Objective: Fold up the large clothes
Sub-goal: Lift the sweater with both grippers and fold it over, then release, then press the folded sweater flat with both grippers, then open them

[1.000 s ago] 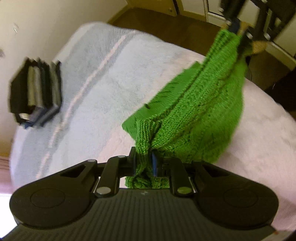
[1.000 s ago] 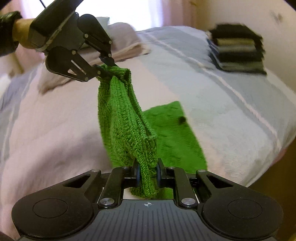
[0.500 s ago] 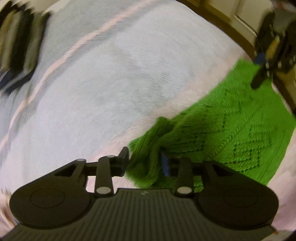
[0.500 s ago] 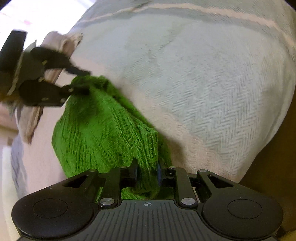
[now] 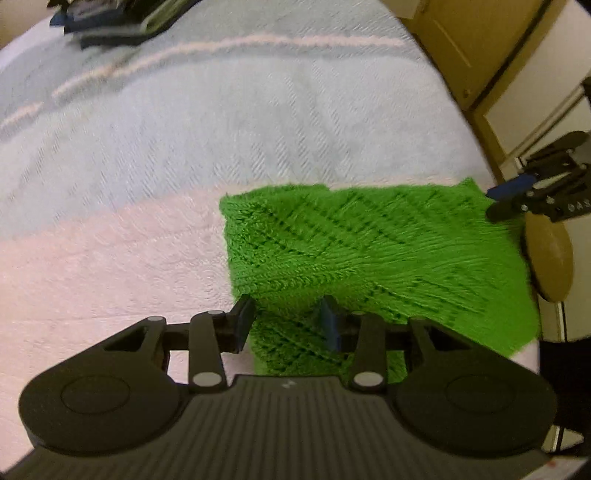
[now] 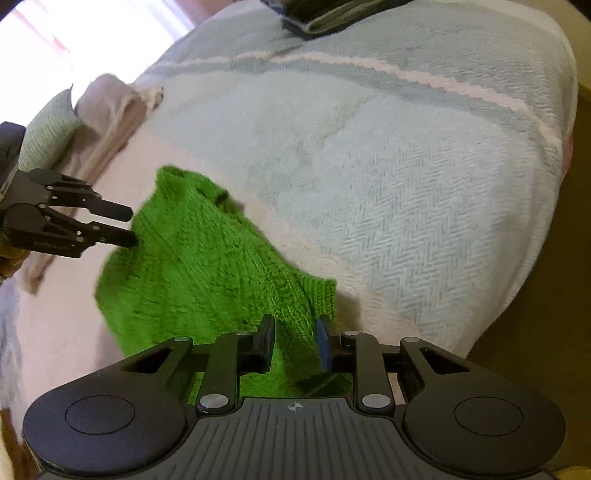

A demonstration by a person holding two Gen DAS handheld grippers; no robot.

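A green knit garment point(image 5: 369, 251) lies folded on the bed's striped bedspread point(image 5: 221, 129). My left gripper point(image 5: 287, 325) is open just above its near edge, and the fabric lies loose between the spread fingers. In the right wrist view the same garment point(image 6: 207, 266) spreads away from me. My right gripper point(image 6: 295, 343) is shut on a raised fold by the ribbed corner, and fabric fills the narrow gap. The right gripper point(image 5: 508, 199) shows at the garment's far corner in the left view. The left gripper point(image 6: 127, 226) shows open in the right view.
A stack of dark folded clothes point(image 6: 332, 14) sits at the far end of the bed point(image 5: 110, 18). A heap of beige and pale green clothes point(image 6: 107, 114) lies to the left. The bed edge point(image 6: 535, 258) drops off on the right, near a wooden door point(image 5: 461, 48).
The garment hung stretched between both grippers; it now lies flat on the bed. My left gripper has opened and let go. The right gripper came down still pinching its corner.
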